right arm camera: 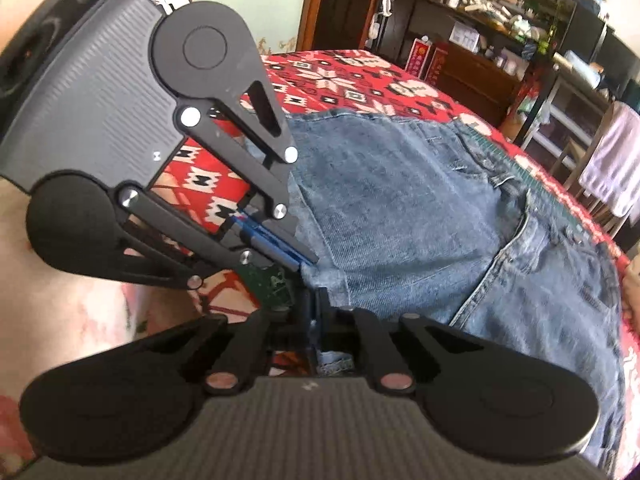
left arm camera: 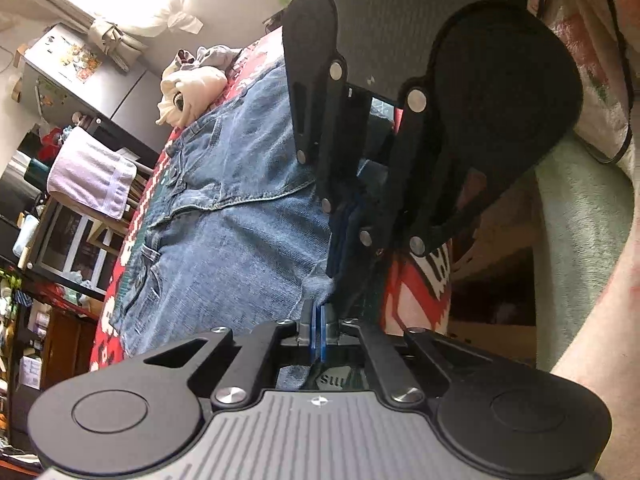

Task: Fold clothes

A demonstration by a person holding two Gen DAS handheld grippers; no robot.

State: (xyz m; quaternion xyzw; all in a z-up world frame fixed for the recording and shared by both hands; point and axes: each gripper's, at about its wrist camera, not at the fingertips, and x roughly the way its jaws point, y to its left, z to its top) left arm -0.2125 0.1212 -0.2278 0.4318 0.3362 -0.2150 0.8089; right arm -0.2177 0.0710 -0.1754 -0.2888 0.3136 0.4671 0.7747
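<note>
Both tools are angled downward: the left tool (left arm camera: 318,320) and right tool (right arm camera: 316,308) are each clamped on the jeans' (right arm camera: 400,208) frayed edge. The jeans are spread across the patterned bedspread (right arm camera: 340,80).

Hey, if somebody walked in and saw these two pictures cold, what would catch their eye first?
First, the blue jeans spread across the red patterned blanket, filling the middle of both views. Next, the two black grippers meeting at the jeans' frayed hem: the left gripper and the right gripper are each shut on the denim edge, close together. Beyond, cluttered shelves line the far wall.
</note>
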